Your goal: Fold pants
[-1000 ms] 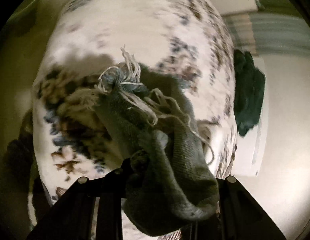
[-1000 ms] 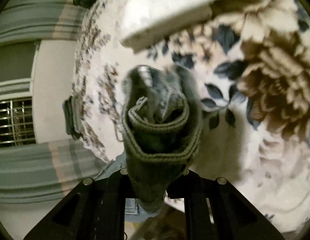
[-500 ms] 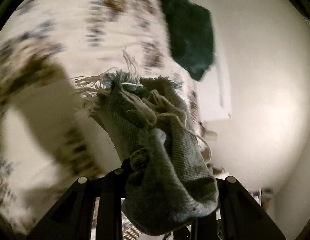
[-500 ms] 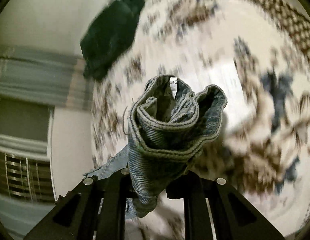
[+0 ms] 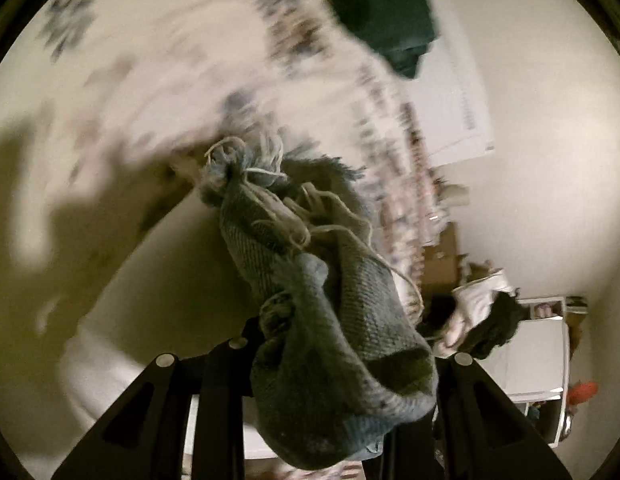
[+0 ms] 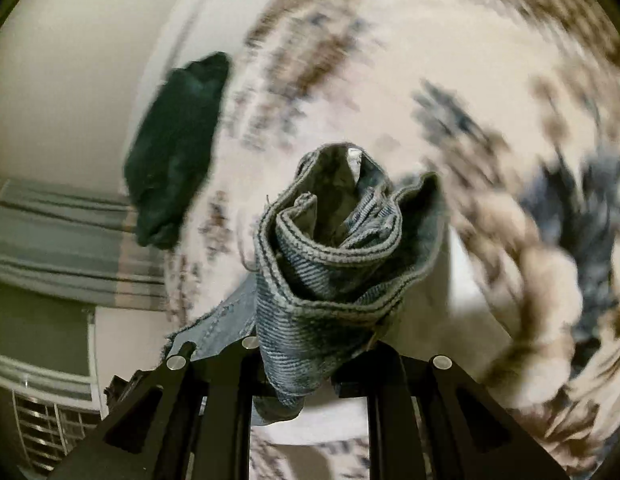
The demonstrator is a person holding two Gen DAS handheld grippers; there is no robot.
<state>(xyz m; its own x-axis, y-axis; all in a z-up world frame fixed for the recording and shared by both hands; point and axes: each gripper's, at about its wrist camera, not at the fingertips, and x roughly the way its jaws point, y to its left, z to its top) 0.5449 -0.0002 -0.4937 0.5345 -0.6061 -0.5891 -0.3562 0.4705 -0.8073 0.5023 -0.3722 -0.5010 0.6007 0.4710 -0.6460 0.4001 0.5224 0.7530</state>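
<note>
The pants are blue denim jeans. My left gripper is shut on a frayed leg hem of the jeans, whose loose white threads stick up in front of the lens. My right gripper is shut on a bunched, stitched edge of the jeans, with more denim hanging to the lower left. Both grippers hold the denim above a floral bedspread, which also shows in the right wrist view. Both views are motion-blurred. The rest of the jeans is hidden.
A dark green garment lies at the bed's far edge, also in the right wrist view. Beyond it are a pale wall, a cluttered white cabinet, and striped curtains with a window grille.
Both grippers have swung across the bed with the denim held; the dark green garment shifted in both views and the wall and room came into view. Grips unchanged.
</note>
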